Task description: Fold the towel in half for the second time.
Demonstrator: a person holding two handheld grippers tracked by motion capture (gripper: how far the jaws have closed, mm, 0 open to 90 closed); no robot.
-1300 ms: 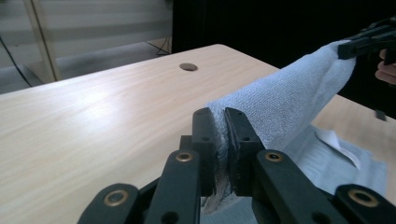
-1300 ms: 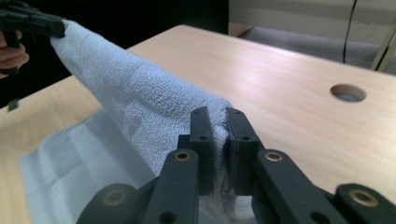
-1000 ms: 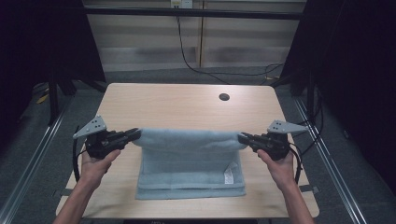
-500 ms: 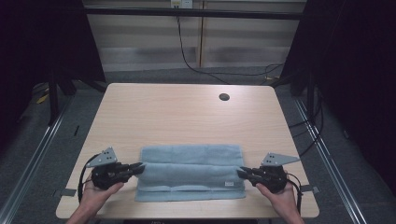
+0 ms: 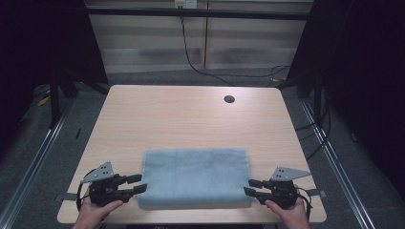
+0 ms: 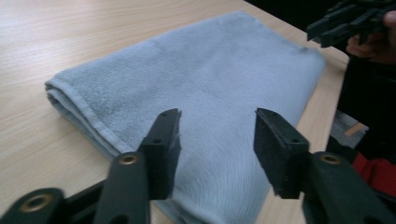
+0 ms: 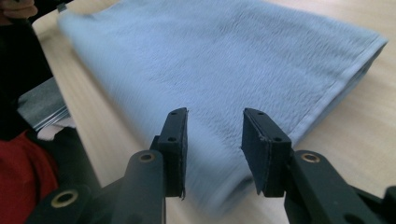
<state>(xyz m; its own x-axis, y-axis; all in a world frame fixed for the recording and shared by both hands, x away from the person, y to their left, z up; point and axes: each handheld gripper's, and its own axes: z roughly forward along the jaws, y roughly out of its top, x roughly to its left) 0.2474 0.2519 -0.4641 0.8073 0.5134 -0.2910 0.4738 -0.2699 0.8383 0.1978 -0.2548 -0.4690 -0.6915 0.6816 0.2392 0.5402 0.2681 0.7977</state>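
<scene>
Terrycloth, pale blue and plush, forms a folded rectangular towel (image 5: pixel 196 177) lying flat on the wooden worktop (image 5: pixel 186 119) near its front edge. Left hand-held gripper (image 5: pixel 135 183) and right hand-held gripper (image 5: pixel 250 186) flank its ends, jaws parted, holding nothing.

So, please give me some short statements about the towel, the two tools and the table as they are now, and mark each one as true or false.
1. The blue towel lies folded flat on the table. True.
2. The left tool is shut on the towel's edge. False: its jaws are open and hold nothing.
3. The right tool is open, beside the towel's right end. True.
4. The towel lies at the far edge of the table. False: it lies near the edge closest to the person.
5. A small dark round hole shows in the far part of the tabletop. True.
</scene>
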